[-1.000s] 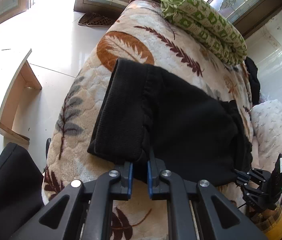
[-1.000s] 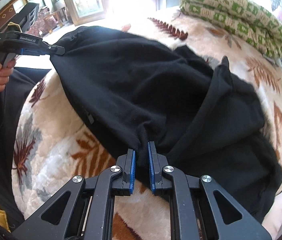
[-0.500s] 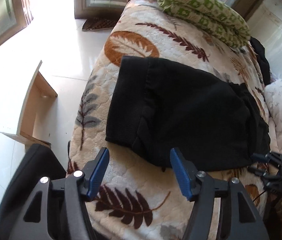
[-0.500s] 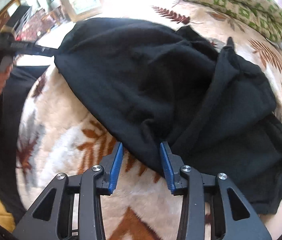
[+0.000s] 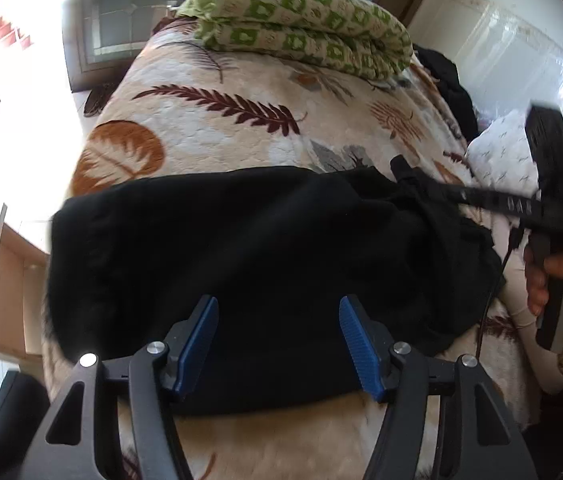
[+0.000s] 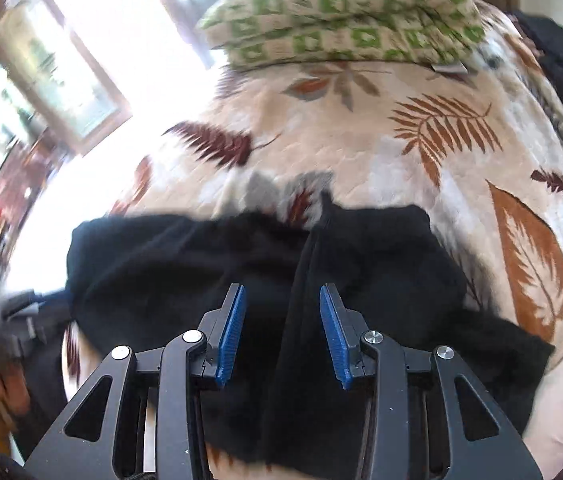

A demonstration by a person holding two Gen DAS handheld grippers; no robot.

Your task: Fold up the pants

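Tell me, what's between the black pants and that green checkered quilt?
Only bare leaf-print blanket lies between the black pants and the folded green checkered quilt. Both wrist views show it.

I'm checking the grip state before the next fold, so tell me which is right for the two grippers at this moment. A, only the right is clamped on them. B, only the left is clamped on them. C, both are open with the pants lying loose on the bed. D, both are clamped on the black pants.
C: the left gripper and the right gripper each show blue pads spread wide apart, with the black pants lying unpinched on the leaf-print blanket.
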